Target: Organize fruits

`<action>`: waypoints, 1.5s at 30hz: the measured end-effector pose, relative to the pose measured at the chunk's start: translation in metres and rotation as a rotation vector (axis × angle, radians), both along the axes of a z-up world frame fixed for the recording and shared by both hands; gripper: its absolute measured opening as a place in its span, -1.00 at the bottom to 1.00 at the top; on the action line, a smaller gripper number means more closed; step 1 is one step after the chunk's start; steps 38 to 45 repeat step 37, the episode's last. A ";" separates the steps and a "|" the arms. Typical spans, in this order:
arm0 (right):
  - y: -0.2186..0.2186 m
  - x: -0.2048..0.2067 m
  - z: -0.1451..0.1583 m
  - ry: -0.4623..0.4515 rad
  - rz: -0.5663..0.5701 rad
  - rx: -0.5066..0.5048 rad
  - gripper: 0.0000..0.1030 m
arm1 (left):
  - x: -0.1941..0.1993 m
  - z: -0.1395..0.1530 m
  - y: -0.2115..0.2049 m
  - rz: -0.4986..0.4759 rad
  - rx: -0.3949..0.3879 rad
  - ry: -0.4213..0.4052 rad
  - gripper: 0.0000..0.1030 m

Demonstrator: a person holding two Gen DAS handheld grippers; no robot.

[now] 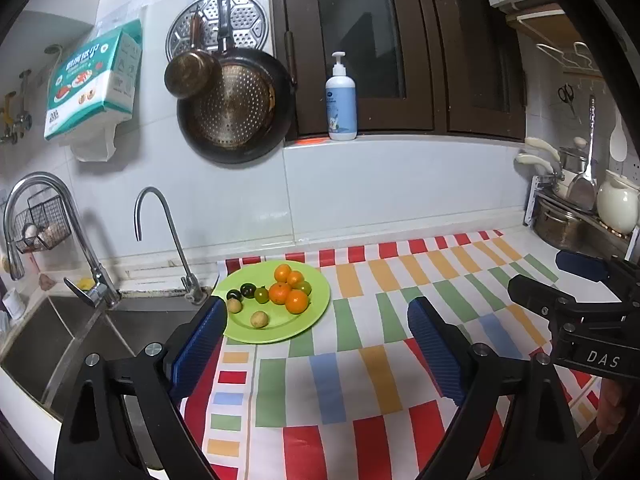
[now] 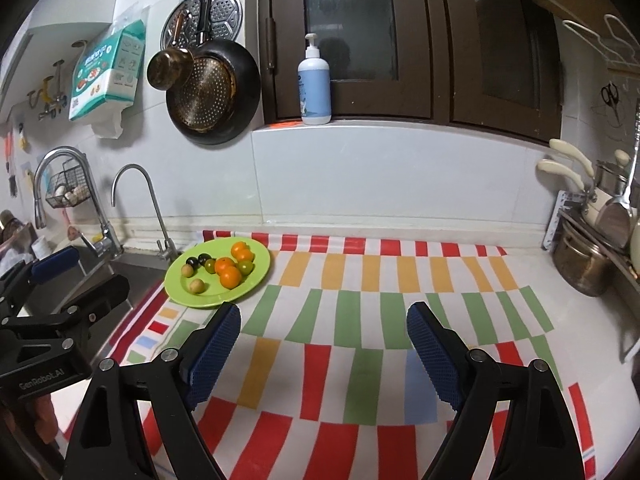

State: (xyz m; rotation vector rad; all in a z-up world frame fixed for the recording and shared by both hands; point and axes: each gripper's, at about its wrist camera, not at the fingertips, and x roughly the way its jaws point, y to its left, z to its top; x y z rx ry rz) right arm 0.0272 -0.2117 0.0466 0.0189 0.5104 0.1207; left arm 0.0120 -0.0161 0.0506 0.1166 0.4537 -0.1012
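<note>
One striped cloth point(image 1: 360, 360) covers counter; sink point(image 1: 60, 340) alongside.

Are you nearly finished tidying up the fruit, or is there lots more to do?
It looks nearly finished. All the fruit I can see sits on the green plate: oranges bunched together, dark and pale ones beside them. The left claw and right claw are both open and hold nothing. No fruit lies on the striped cloth.

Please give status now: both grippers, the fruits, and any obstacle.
Left gripper and right gripper: jaws open, empty, above striped cloth. Fruits all on green plate: oranges, green, dark and tan pieces. Path to plate unobstructed.
</note>
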 end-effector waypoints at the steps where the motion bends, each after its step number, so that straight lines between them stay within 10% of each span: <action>1: -0.001 -0.003 0.001 -0.002 -0.002 0.000 0.67 | -0.002 0.001 0.000 -0.002 -0.001 -0.003 0.82; 45: -0.007 -0.030 0.011 -0.027 -0.009 -0.003 0.67 | -0.027 0.012 -0.008 -0.015 0.011 -0.041 0.99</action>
